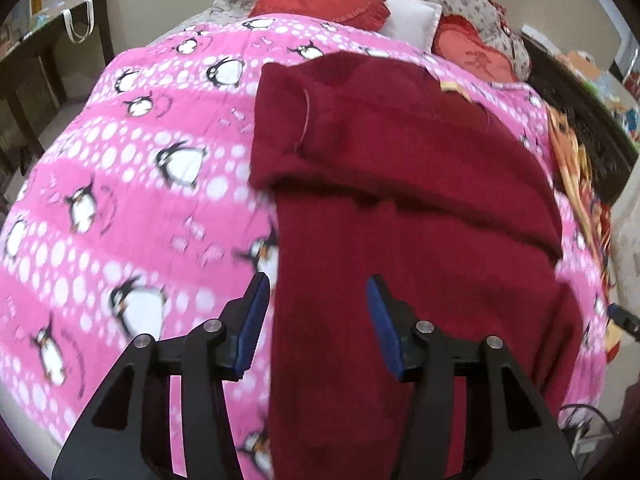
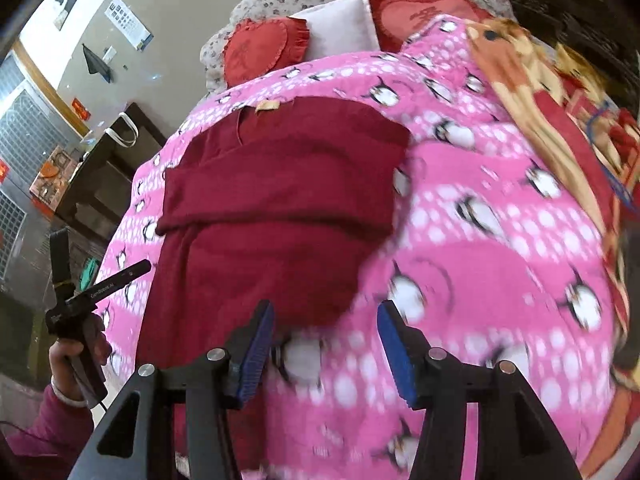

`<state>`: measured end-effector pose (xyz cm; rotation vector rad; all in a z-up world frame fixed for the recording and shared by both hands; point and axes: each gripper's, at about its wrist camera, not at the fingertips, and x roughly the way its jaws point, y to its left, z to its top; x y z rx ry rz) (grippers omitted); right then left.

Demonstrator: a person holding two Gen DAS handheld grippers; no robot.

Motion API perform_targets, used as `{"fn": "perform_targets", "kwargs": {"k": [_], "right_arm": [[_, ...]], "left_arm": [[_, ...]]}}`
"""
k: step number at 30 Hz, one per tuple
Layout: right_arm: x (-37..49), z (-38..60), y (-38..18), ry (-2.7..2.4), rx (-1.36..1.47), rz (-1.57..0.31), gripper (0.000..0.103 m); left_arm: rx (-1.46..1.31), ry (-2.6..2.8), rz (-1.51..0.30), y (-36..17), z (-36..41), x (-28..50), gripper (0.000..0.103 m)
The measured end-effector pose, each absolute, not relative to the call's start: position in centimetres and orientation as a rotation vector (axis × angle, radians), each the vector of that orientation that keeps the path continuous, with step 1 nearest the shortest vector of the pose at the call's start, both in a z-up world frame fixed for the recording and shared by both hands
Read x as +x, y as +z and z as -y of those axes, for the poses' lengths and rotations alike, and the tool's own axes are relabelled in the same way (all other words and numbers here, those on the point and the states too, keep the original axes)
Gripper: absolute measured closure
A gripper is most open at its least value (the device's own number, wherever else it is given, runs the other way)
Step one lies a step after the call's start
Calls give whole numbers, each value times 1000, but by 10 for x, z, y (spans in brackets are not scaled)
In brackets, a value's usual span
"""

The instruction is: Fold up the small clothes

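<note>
Tan label (image 2: 267,105) unreadable on folded dark-red knit garment (image 2: 276,184); left gripper (image 1: 316,322) and right gripper (image 2: 326,350) part-open, empty, above it.

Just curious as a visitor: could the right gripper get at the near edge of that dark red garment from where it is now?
Probably yes. The right gripper is open and empty, and the dark red garment lies uncovered on the pink blanket just ahead, slightly to its left.

Even, soft indoor light; heavy fisheye bending, dark corner vignettes, motion blur throughout.
</note>
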<state>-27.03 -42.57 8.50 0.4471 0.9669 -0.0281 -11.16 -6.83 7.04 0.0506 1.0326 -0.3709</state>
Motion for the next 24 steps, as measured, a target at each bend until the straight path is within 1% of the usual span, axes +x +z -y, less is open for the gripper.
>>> {"fn": "perform_targets", "kwargs": {"k": [4, 9, 11, 12, 17, 20, 24], "right_arm": [[-298, 420, 76, -33, 495, -983, 48], [-304, 397, 60, 18, 561, -996, 47], [-298, 387, 57, 44, 601, -981, 37], [-294, 382, 56, 49, 603, -981, 36], [-277, 355, 53, 90, 594, -990, 36], [-274, 341, 46, 92, 566, -1027, 36], [-265, 338, 46, 62, 524, -1016, 36]], "left_arm": [[82, -365, -1006, 75, 61, -138, 53], [111, -369, -987, 76, 53, -166, 53], [118, -373, -991, 76, 51, -173, 53], [120, -373, -993, 76, 50, -177, 53], [130, -371, -986, 76, 44, -196, 53], [144, -364, -985, 73, 39, -204, 53], [113, -371, -1029, 62, 33, -205, 53]]}}
